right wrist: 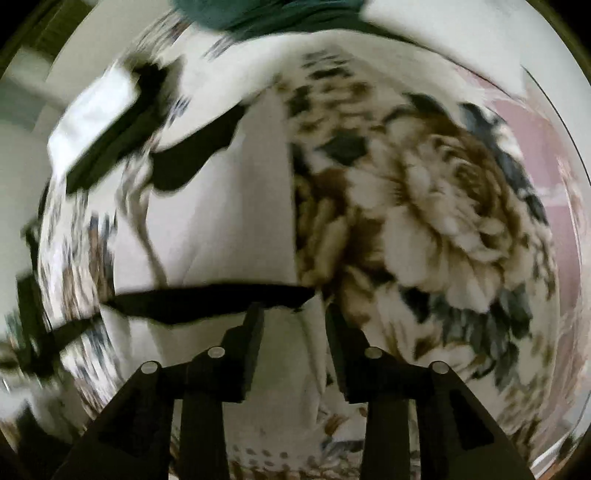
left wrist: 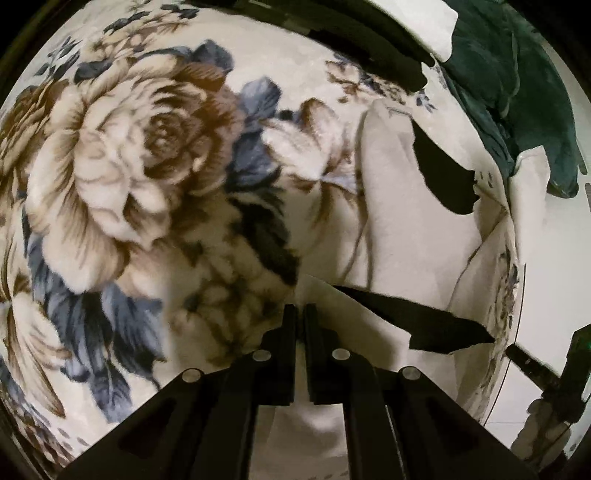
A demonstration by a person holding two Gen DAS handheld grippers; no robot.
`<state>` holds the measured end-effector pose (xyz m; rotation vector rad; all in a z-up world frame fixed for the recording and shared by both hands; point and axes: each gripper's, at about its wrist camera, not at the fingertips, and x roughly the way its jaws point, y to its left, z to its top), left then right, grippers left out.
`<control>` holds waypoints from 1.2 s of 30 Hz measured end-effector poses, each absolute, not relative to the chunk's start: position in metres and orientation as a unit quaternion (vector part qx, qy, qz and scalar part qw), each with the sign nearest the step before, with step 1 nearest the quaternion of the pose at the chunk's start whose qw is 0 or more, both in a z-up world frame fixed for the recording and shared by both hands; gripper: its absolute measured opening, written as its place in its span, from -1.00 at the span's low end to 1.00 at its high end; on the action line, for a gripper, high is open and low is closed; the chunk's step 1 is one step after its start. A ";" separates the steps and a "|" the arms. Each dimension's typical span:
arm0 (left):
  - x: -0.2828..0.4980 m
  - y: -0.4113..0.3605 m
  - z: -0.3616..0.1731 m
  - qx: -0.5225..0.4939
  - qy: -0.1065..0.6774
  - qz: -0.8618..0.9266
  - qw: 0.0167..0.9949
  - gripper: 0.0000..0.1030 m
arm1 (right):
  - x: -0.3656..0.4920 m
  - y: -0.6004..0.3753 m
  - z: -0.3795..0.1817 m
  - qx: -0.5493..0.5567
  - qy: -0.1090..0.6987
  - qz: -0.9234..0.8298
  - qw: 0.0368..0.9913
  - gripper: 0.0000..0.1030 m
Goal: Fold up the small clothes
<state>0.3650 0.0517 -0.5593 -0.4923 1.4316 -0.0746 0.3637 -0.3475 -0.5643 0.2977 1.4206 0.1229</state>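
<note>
A small white garment [left wrist: 391,206] with black trim [left wrist: 413,321] lies on a floral blanket [left wrist: 129,166]. My left gripper [left wrist: 300,310] is shut on the white garment's near edge, just above the blanket. In the right wrist view, which is motion-blurred, the same white garment [right wrist: 229,214] with its black band [right wrist: 221,295] lies ahead. My right gripper [right wrist: 293,310] is open, its fingers astride the garment's edge beside the black band. The right gripper also shows at the far right of the left wrist view [left wrist: 535,365].
A dark green garment [left wrist: 517,92] lies at the blanket's far right, also at the top of the right wrist view [right wrist: 266,14]. Another white-and-black garment [right wrist: 110,122] lies at the left. A pink surface [right wrist: 535,122] lies beyond the blanket.
</note>
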 end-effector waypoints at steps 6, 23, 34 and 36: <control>0.371 0.044 -0.560 -0.215 0.653 -0.043 0.725 -0.95 | 0.362 -0.313 -0.598 0.051 0.687 0.063 0.722 -0.70; 0.391 0.074 -0.555 -0.265 0.643 -0.047 0.717 -0.93 | 0.380 -0.347 -0.596 0.123 0.668 -0.048 0.732 -0.95; 0.353 0.071 -0.590 -0.365 0.659 -0.097 0.650 0.13 | 0.374 -0.362 -0.609 0.208 0.679 0.027 0.703 -0.10; 0.364 0.052 -0.581 -0.322 0.653 -0.108 0.677 0.03 | 0.374 -0.360 -0.616 0.208 0.685 0.027 0.697 -0.14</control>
